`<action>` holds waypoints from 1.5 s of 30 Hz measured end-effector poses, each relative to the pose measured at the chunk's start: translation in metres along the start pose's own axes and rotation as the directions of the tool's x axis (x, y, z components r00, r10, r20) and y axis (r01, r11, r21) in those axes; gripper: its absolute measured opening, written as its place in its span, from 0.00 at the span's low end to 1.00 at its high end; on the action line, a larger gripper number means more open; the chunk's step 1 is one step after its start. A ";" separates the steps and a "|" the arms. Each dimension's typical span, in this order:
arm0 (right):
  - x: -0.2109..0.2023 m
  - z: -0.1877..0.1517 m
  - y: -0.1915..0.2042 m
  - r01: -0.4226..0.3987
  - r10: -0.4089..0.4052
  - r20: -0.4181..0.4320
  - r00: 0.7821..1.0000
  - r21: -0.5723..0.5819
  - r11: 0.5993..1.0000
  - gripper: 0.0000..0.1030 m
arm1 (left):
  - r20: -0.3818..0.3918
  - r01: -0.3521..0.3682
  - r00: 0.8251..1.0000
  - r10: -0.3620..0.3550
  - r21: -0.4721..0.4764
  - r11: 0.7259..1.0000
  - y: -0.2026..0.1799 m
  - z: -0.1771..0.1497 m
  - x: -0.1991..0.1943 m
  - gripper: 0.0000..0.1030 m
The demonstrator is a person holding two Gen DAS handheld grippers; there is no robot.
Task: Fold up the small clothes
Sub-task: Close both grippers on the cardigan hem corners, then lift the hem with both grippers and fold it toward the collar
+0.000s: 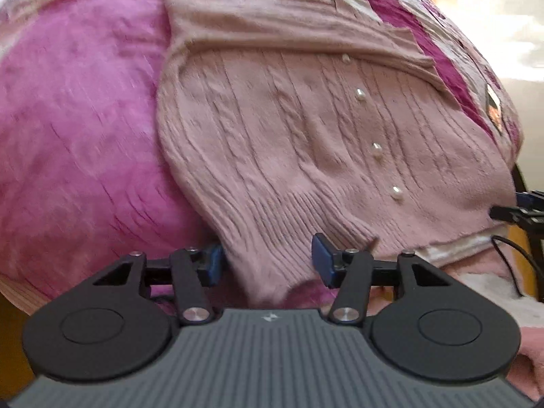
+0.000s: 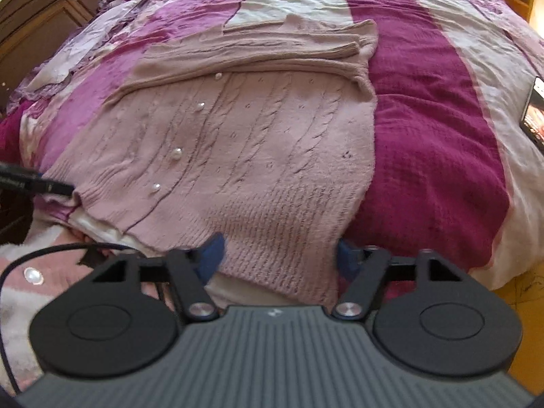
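On the striped bedspread [image 2: 425,108], pink cardigan [image 2: 244,142] spread flat with sleeves folded across, left gripper [image 1: 268,258] and right gripper [image 2: 278,255] spread wide astride the ribbed hem corners, nothing pinched yet — probably closing next, then lifting the hem toward the collar.

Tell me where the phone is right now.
The phone lies at the far right edge of the right wrist view, on the striped bedspread, well right of the pink cardigan, apart from it.
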State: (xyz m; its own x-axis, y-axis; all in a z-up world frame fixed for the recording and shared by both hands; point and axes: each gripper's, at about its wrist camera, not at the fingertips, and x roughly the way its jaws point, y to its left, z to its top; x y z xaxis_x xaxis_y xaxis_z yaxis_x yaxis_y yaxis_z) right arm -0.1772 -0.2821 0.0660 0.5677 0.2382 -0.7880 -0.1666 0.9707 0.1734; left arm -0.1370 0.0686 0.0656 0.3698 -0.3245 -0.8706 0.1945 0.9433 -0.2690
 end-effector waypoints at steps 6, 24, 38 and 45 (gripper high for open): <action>-0.007 0.004 -0.011 -0.009 0.009 0.031 0.999 0.013 1.000 0.17 | 0.056 0.066 0.996 -0.064 -0.030 0.997 0.004 -0.003 0.005 0.40; -0.002 0.018 -0.018 -0.149 0.142 0.102 0.985 0.063 0.987 0.14 | 0.247 0.172 0.957 -0.154 -0.053 0.984 0.011 0.008 -0.016 0.12; -0.010 0.081 -0.052 -0.301 0.200 0.401 0.894 0.207 0.931 0.12 | 0.497 0.243 0.860 -0.118 -0.194 0.950 0.030 0.066 -0.060 0.11; 0.007 0.122 -0.064 -0.303 0.154 0.482 0.863 0.249 0.920 0.12 | 0.569 0.237 0.820 -0.059 -0.243 0.941 0.033 0.115 -0.073 0.10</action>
State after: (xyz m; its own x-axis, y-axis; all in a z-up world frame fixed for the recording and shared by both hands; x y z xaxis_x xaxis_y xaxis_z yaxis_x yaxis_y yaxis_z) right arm -0.0641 -0.3390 0.1215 0.8523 0.3708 -0.3688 -0.1244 0.8287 0.5457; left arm -0.0535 0.1153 0.1674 0.8089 -0.3620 -0.4634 0.0501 0.8276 -0.5590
